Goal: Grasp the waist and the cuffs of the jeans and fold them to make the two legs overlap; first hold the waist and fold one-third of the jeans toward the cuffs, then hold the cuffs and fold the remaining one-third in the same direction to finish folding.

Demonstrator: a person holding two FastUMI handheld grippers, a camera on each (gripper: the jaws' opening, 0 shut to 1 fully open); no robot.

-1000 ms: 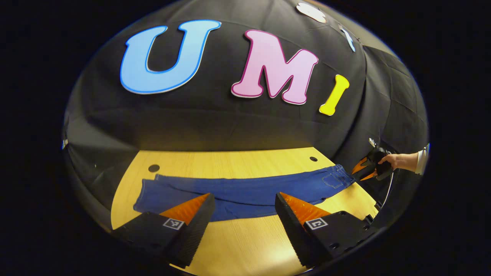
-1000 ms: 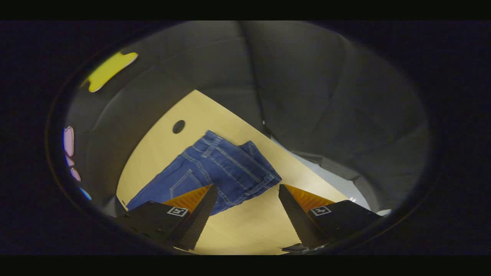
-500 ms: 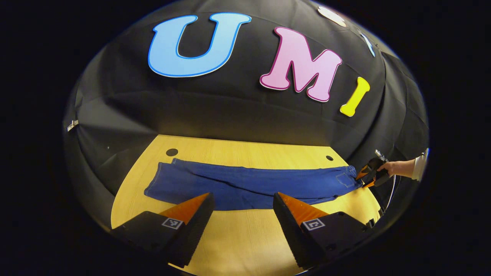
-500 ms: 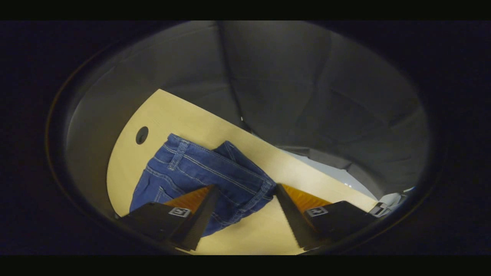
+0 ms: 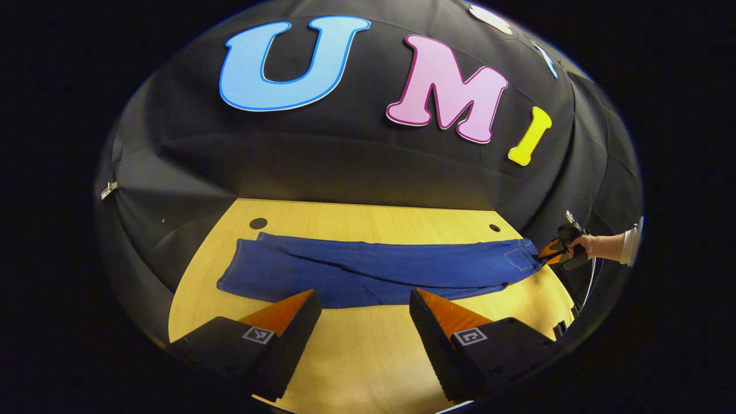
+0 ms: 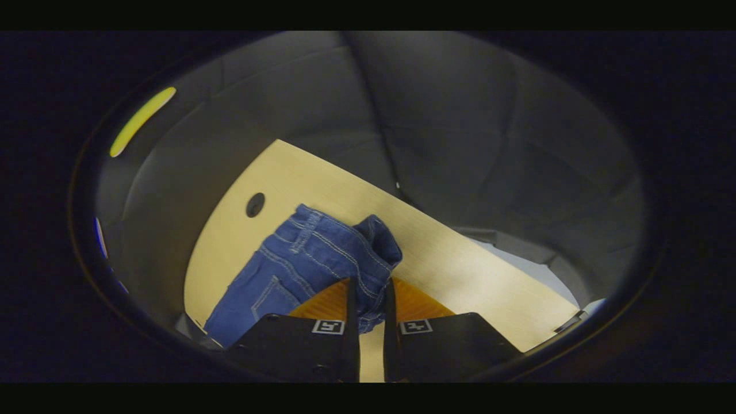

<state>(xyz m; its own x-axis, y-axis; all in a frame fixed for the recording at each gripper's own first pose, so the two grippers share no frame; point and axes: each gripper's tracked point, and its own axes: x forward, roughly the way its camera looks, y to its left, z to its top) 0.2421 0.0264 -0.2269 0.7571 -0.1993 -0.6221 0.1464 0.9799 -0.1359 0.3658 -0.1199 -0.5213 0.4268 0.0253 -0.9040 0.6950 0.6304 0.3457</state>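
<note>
Blue jeans (image 5: 368,270) lay stretched across the wooden tabletop (image 5: 368,356). The right tool (image 6: 370,299) was clenched on the waistband, while the left tool (image 5: 362,310) hovered released, just near the legs.

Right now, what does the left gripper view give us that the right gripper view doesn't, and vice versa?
Left gripper view: the full length of the blue denim jeans spread across the yellow wooden table, cuff end included, the open left gripper short of the near hem, and the hand holding the right gripper.

Right gripper view: close detail of the right gripper, jaws shut on the bunched waistband.

Both: jeans, table, black cloth wall.
</note>
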